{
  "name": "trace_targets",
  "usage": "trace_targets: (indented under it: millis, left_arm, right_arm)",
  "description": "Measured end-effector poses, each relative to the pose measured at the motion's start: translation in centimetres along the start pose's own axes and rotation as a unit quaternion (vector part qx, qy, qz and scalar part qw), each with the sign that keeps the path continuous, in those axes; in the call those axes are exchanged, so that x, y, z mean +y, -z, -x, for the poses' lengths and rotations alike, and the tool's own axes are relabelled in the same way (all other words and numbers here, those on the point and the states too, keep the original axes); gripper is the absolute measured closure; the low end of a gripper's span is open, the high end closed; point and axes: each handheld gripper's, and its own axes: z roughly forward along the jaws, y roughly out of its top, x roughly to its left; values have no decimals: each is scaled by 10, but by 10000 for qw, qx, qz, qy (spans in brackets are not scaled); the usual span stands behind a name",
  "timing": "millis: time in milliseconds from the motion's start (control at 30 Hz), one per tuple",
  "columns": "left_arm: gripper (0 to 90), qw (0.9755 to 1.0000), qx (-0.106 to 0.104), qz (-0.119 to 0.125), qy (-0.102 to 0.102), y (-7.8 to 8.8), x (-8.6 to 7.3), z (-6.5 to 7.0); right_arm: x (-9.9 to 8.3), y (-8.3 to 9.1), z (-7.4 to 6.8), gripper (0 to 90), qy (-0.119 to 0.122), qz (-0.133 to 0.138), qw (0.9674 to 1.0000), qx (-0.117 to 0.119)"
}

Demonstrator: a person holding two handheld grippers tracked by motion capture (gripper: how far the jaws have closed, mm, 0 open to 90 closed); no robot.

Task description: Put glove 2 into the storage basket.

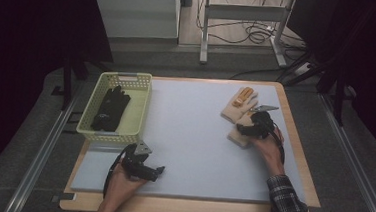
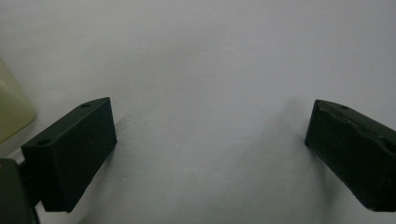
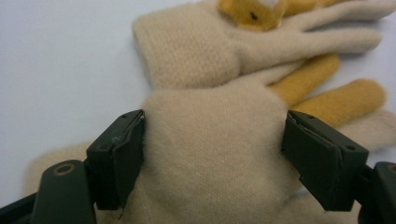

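Observation:
Two beige knit gloves with orange fingers lie overlapping at the table's right side: the far glove (image 1: pixel 240 105) (image 3: pixel 196 51) and the near glove (image 1: pixel 238 137) (image 3: pixel 210 135). My right gripper (image 1: pixel 245 131) (image 3: pixel 212 154) is down over the near glove. Its jaws stand wide on either side of the glove's body, at its edges, without squeezing it. At the front left, my left gripper (image 1: pixel 159 171) (image 2: pixel 210 149) rests low over the bare grey mat (image 2: pixel 210 56), open, with nothing between its jaws.
A pale yellow-green basket (image 1: pixel 128 78) (image 2: pixel 11 109) at the back left holds a pair of black gloves (image 1: pixel 110 109). The grey mat (image 1: pixel 189 136) covers most of the wooden table (image 1: pixel 294 138). Desk legs and cables stand on the floor beyond the far edge.

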Motion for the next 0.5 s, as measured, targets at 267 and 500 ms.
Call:
trace_targets:
  millis: [267,500]
  left_arm:
    - [22,10000,2,14,11,0,0,0]
    - [22,10000,1,4,4,0,0,0]
  right_arm:
    - [-5,10,-1,544,-240,-123,9996,100]
    - [-8,28,0,552,-306,25,9992,240]
